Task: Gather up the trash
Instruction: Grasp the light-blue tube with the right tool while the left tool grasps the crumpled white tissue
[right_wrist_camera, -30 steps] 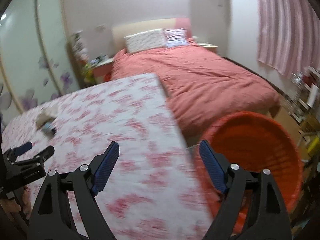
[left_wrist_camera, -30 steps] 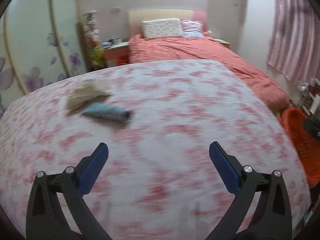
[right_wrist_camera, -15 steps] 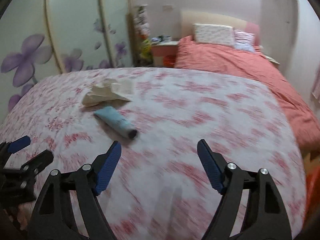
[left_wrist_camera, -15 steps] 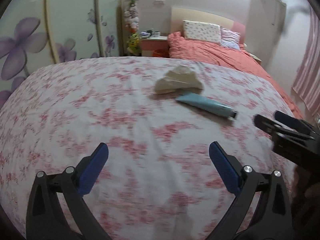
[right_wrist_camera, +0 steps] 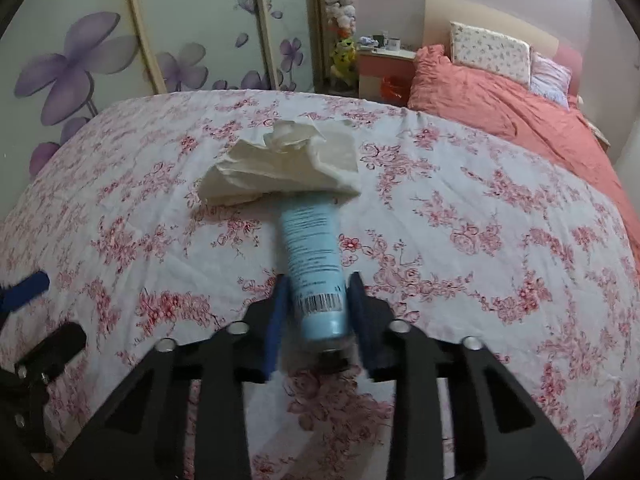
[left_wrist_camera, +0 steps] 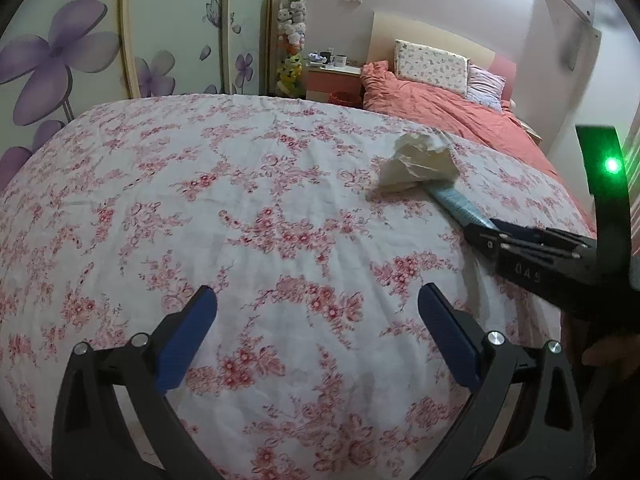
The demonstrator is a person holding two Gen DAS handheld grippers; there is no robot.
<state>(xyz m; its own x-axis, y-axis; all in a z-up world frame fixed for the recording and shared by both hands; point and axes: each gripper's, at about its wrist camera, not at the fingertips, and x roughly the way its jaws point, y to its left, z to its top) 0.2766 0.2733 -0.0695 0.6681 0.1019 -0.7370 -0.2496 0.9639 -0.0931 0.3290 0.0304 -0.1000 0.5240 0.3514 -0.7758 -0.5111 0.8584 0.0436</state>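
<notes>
**Ana:** Tube first — where does it lie?

**Ben:** On the floral bedspread, pale blue, printed text and a barcode facing up. Its far end is tucked under the edge of a crumpled cream paper wad; its near end sits between the blue pads of the right claw.

**Ana:** Gripped, then?

**Ben:** The right claw's jaws have just been closing, and both pads now stand against the sides of the tube with no gap I can see, so yes, it has hold of it (the tube rests on the cloth all the same).

**Ana:** And the other one?

**Ben:** The left claw hangs over bare bedspread with its jaws spread wide and nothing between them. From its camera the right claw comes in from the right edge, meeting the tube just below the paper wad.

**Ana:** Any containers?

**Ben:** Only small ones far off: two mugs on a pink-fronted nightstand beside a second bed with a coral duvet. What is in them I cannot tell.
</notes>
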